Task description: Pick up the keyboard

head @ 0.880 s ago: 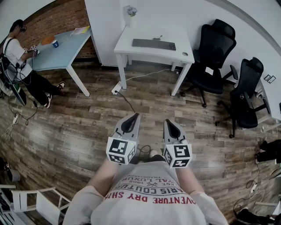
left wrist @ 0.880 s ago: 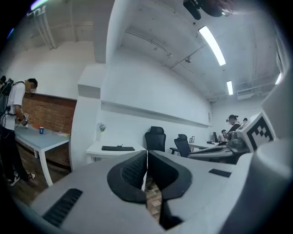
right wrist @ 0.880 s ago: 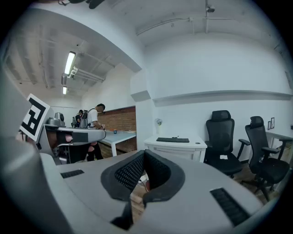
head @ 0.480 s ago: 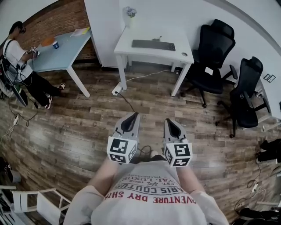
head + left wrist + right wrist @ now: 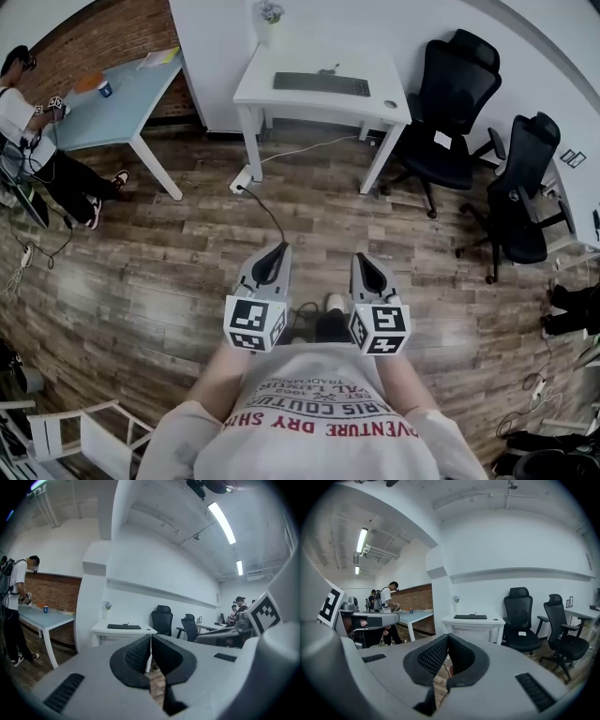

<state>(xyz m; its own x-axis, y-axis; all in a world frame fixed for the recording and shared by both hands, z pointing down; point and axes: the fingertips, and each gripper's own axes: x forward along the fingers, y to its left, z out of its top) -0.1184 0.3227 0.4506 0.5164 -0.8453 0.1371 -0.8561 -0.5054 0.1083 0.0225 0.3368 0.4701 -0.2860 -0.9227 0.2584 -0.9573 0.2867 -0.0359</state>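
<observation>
Keyboard (image 5: pixel 322 84) lies crosswise on white desk (image 5: pixel 261 90), well ahead of left gripper (image 5: pixel 278 247) and right gripper (image 5: pixel 360 259), about equally far from each, jaws of both pressed together on nothing.

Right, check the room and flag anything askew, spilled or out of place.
Nothing spilled or damaged. The flat black keyboard lies square on the white desk. The one untidy thing: a thin black cable trails loose across the wooden floor from a white power block by the desk leg, a possible trip hazard.

Flat black keyboard (image 5: pixel 321 83) on white rectangular desk (image 5: pixel 258 92); black swivel office chair (image 5: pixel 455 94) right of desk, pale blue table (image 5: pixel 112 117) left.
</observation>
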